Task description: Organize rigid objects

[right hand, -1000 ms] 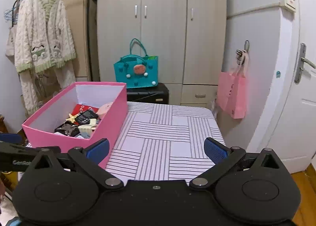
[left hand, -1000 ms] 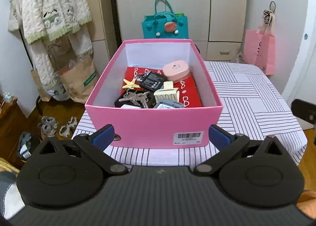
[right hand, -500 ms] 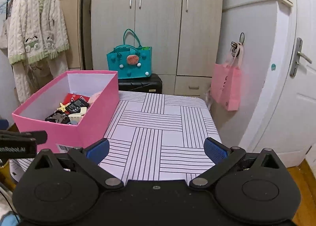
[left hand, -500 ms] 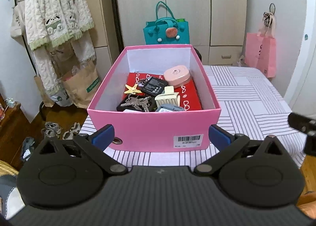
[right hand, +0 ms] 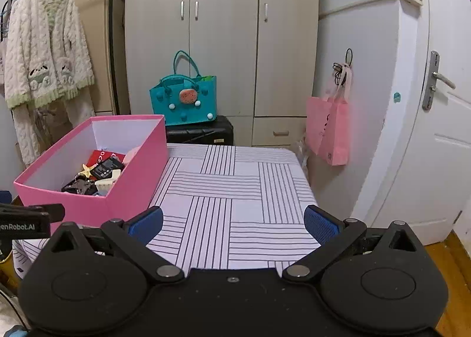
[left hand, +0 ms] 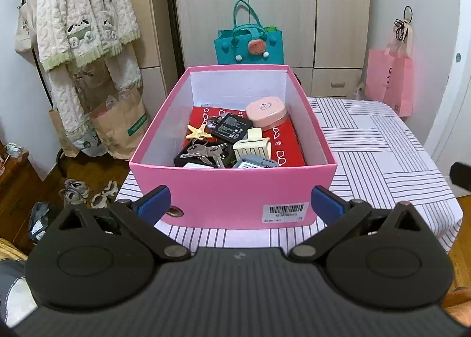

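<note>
On the striped tablecloth (right hand: pixel 235 189), at its left edge, sits the pink box (left hand: pixel 232 198) holding keys (left hand: pixel 203 151), a starfish (left hand: pixel 198 132) and a cream hair clip (left hand: pixel 251 144); left gripper (left hand: pixel 240 204) and right gripper (right hand: pixel 232 223) both hover empty, fingers spread wide

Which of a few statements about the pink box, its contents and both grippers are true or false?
1. The pink box has its lid on. False: it is open.
2. A starfish lies in the box beside the keys. True.
3. The left gripper holds the cream hair claw. False: its jaws are open and empty.
4. The right gripper is open over the striped tablecloth. True.
</note>
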Demonstrator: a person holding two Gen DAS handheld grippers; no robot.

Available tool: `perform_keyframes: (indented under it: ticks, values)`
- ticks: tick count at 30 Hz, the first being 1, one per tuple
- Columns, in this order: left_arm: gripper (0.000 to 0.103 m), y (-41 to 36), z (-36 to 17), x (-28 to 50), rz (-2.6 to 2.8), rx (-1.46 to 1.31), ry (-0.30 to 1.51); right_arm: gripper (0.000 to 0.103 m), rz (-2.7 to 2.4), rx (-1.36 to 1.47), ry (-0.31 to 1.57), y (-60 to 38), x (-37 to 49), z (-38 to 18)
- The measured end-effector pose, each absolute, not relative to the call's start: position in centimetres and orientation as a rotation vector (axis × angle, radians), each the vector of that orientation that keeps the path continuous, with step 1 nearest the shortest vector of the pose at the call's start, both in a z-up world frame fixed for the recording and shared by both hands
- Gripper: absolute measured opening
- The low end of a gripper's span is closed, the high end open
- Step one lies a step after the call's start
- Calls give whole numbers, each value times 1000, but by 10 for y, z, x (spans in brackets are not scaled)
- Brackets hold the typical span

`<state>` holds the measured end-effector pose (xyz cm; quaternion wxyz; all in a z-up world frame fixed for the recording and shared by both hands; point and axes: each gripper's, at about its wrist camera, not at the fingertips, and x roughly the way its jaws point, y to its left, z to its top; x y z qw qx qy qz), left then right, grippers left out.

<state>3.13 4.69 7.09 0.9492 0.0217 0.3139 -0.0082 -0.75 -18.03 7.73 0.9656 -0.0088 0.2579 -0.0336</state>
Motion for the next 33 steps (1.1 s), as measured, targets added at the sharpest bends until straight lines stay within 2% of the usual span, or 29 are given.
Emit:
perform_keyframes:
  ticks: [33]
  values:
    - [103,43,69,24,-6,57,597,103,-66,-63,478,-169,-14,73]
